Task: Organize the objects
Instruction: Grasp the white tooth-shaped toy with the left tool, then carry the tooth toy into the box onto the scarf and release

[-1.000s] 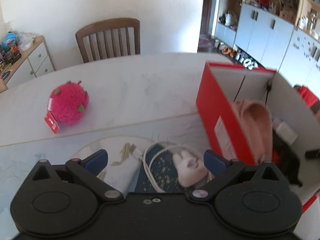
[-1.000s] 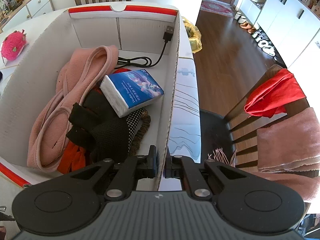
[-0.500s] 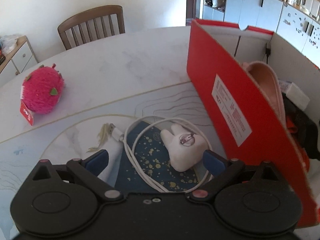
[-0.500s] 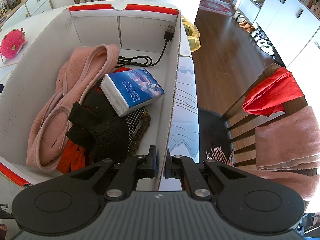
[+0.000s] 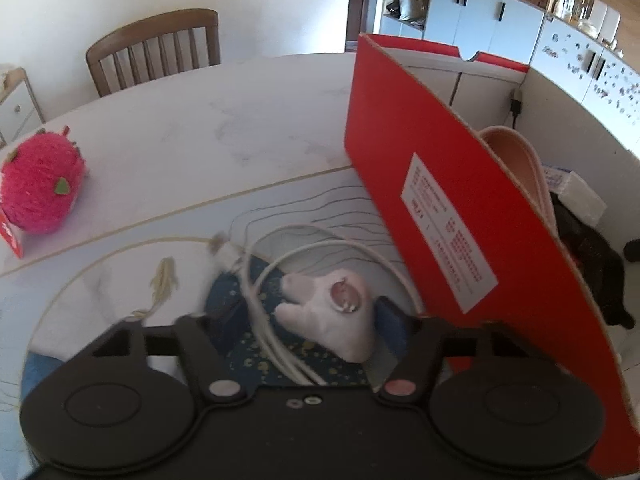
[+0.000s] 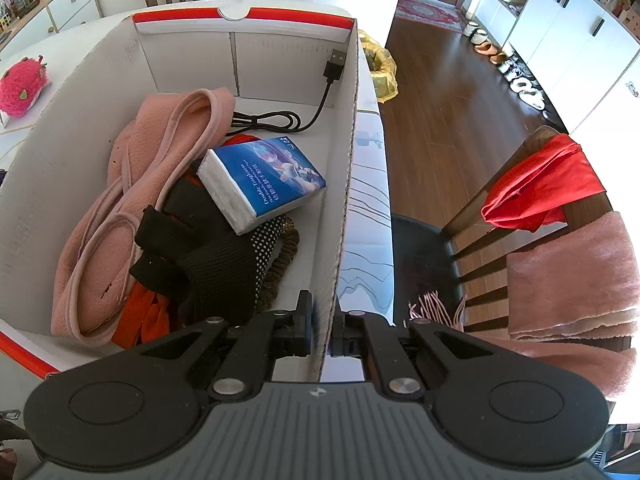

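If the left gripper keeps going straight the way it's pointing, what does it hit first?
Most likely the white charger with its coiled white cable, lying between the open fingers of the left gripper. Depth is hard to judge.

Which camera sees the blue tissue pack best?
The right wrist view: the blue tissue pack lies in full sight on the clothes inside the box. In the left wrist view the box's red wall hides all but a white corner.

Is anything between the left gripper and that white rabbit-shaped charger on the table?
Nothing blocks it. The left gripper is open with the white rabbit-shaped charger between its fingers. Its white cable loops around the charger and also lies inside the gap. The red box stands just right.
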